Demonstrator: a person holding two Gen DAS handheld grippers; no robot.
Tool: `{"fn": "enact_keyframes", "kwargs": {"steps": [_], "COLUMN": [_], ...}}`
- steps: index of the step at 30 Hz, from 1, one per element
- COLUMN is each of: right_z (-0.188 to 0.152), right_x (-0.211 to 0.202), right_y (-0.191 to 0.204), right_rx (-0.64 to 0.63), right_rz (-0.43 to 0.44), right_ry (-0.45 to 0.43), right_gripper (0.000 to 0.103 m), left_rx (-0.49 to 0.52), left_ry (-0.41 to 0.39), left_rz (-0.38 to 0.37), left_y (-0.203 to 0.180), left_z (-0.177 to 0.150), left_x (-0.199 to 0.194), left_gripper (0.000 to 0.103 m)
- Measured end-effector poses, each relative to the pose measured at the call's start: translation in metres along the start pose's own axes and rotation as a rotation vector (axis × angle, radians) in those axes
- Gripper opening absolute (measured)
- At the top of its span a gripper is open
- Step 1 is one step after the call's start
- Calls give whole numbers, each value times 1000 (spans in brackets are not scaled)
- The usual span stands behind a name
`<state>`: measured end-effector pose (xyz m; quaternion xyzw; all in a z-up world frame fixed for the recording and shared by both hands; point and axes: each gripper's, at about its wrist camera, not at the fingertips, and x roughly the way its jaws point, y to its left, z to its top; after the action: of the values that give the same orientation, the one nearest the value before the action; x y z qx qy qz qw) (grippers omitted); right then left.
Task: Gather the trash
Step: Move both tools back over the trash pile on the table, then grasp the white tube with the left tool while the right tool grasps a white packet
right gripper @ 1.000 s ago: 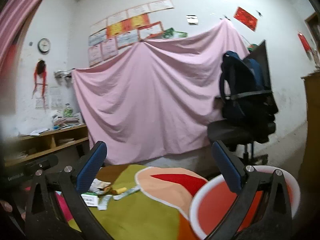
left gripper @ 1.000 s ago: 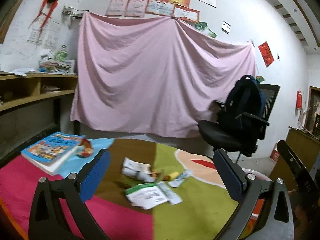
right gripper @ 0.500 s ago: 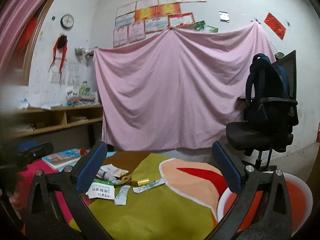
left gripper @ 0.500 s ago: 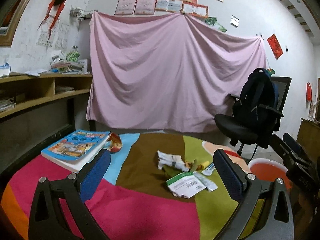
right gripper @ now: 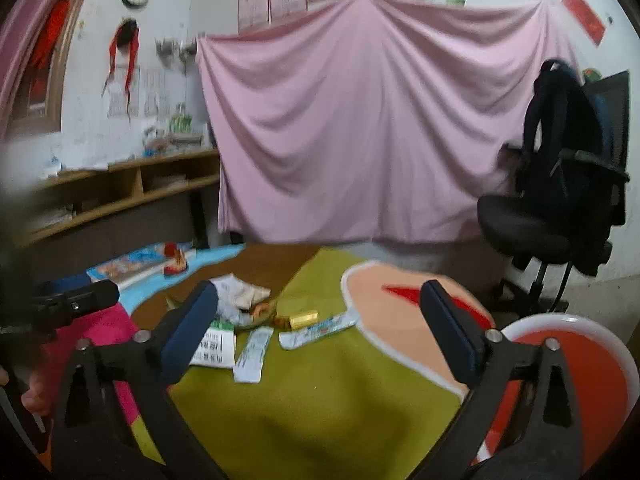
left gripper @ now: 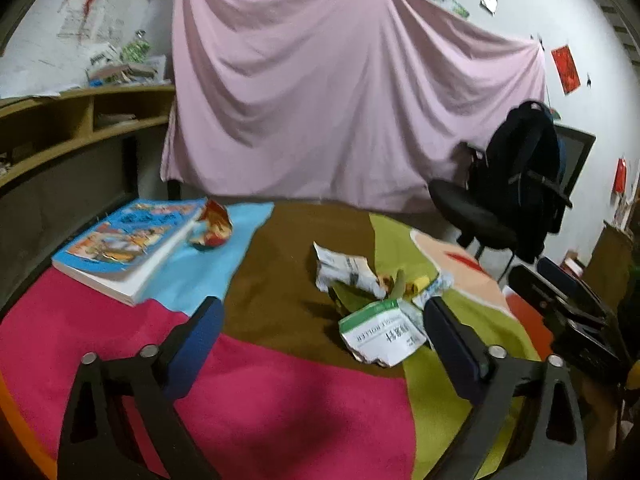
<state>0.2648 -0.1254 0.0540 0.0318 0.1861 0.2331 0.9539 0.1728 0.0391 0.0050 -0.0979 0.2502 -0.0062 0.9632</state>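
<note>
Left gripper (left gripper: 320, 332) sits low in its frame, tilted down a bit over the table, blue-padded jaws wide but closing in. Nothing is between the pads yet, just bare pink and brown cloth (left gripper: 280, 392). There's plenty of free cloth in front of it; the nearest clutter is the trash pile (left gripper: 376, 292), right of centre, just ahead of the right-hand finger. The closest piece is a crumpled white carton with a green stripe (left gripper: 382, 334), almost touching that finger's tip in the view. Behind it lie a scrunched white wrapper (left gripper: 344, 270), something small and yellow (left gripper: 420, 282), and a greenish scrap, all bunched together.

Right gripper (right gripper: 318, 322) is also angled slightly down, jaws spread wide with nothing in them, over the olive-green patch. From its view the pile is centre-left: a flat white packet (right gripper: 254, 354), a long white tube-shaped wrapper (right gripper: 318, 330) and a shiny gold bit (right gripper: 304, 319). At lower right, past the table's edge, is a round red bin with a white rim (right gripper: 592, 380).

The cloth looks fuzzy, like felt, in big colour blocks. A thick paperback book (left gripper: 128, 246) lies at left on the blue patch, with a crinkly red snack wrapper (left gripper: 212, 228) at its corner. The black office chair with a backpack (left gripper: 516, 200) stands well apart at right, with a draped pink sheet (left gripper: 340, 88) behind.
</note>
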Motion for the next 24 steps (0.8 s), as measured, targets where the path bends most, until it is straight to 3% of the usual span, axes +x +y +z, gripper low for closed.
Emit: {"fn": "enact_keyframes", "kwargs": {"steps": [3,7,12,19,20,21,22,24], "right_z": [-3,-6,-8,-8,-8,-8,-8,-9], "right_x": [10,20,30,33,34,35,36,38], "right_y": [1,3,2,-3,-3,-4,-5,-5], "right_rx": [-3,-9,1,33,35,38,41,44], "right_rz": [17,32,38,46,47,51,54,60], "right_ry": [48,105,161,185,189,193,201,217], "right_gripper": [102,91,83,83,83,83,83,83], "left_rx": [14,16,-40,-72,-65,-53,-47,-45], "left_ry": [56,154,258,315,320,329,339,340], "left_rz": [-25,-66,-97,-100,-94,-86,-87,-81], "left_y": [-4,-9,-9,-13,-15,-17,-18,-18], "left_z": [0,0,1,6,6,5,4,4], "left_x": [10,29,51,65,66,67,68,69], "left_gripper": [81,68,64,63,60,49,44,43]}}
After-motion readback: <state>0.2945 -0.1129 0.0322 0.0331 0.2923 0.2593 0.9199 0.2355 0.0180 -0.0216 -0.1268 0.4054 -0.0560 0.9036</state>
